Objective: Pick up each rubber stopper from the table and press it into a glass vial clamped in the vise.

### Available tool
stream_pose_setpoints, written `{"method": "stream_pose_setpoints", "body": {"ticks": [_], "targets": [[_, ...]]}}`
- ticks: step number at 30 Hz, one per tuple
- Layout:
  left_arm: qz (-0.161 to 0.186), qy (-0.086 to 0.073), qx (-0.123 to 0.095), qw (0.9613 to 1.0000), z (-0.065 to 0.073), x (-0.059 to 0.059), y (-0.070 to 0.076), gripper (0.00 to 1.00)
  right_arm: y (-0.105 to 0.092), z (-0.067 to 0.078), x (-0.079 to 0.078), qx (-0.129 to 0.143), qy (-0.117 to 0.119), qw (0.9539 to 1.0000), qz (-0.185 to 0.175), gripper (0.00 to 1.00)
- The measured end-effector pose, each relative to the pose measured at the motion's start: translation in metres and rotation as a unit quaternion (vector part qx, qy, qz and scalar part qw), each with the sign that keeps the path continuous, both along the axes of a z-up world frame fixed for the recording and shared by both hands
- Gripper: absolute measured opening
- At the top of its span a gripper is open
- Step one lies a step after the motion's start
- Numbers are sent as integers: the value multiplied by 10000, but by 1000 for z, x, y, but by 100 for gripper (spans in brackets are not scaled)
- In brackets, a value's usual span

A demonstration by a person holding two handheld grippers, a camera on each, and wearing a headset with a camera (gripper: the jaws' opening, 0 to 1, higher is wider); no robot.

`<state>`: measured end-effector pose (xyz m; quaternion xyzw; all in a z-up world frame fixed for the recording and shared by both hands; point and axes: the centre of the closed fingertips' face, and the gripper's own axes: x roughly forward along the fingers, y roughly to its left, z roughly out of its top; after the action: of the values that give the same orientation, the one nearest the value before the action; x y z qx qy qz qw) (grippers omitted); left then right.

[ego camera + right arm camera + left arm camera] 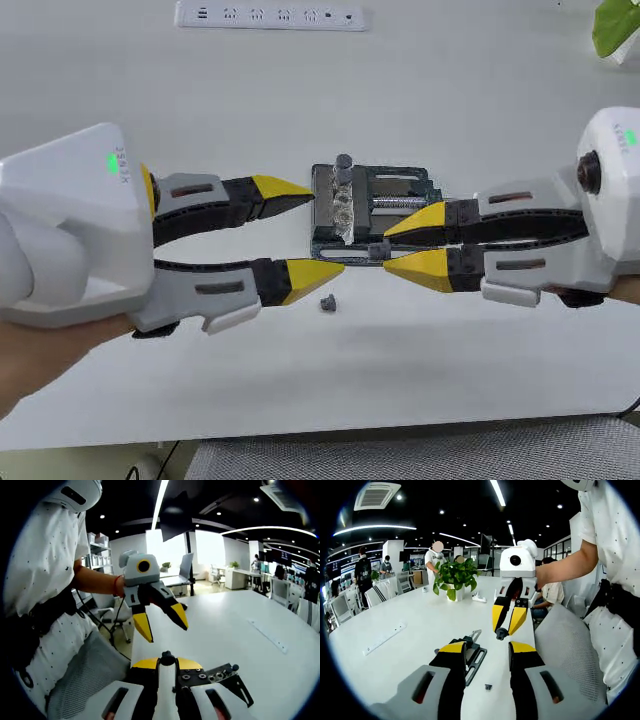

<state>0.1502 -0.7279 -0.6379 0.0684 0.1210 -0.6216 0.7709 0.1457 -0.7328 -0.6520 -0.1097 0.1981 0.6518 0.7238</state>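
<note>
So the right gripper [385, 250] is clamped on a stopper [377, 250] beside the vise [400, 186], the left gripper [327, 228] gapes wide, and a loose stopper [327, 302] sits on the table [450, 380].

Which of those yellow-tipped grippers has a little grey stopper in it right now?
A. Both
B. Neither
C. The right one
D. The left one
C: the right gripper is closed on a grey stopper beside the vise, while the left gripper stands open with nothing between its jaws.
</note>
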Motion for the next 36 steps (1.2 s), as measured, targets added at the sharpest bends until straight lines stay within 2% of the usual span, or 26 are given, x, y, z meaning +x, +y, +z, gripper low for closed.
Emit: {"method": "stream_pose_setpoints", "body": {"ticks": [4, 7, 9, 12, 24, 36], "targets": [[-136, -56, -111, 9998, 6, -5, -4, 28, 4, 13, -2, 119, -29, 9999, 16, 7], [-198, -57, -223, 9995, 11, -7, -5, 23, 7, 18, -4, 157, -41, 9999, 54, 6], [-283, -116, -309, 9991, 15, -11, -8, 21, 9, 21, -5, 208, -36, 9997, 75, 7], [-346, -163, -278, 9989, 15, -13, -9, 18, 9, 26, -4, 365, 57, 9993, 27, 6], [-478, -318, -364, 9977, 21, -20, -15, 7, 13, 29, -8, 373, 76, 9993, 36, 6], [-543, -375, -331, 9973, 21, -23, -14, 5, 12, 31, -9, 429, 133, 9990, 17, 6]]}}
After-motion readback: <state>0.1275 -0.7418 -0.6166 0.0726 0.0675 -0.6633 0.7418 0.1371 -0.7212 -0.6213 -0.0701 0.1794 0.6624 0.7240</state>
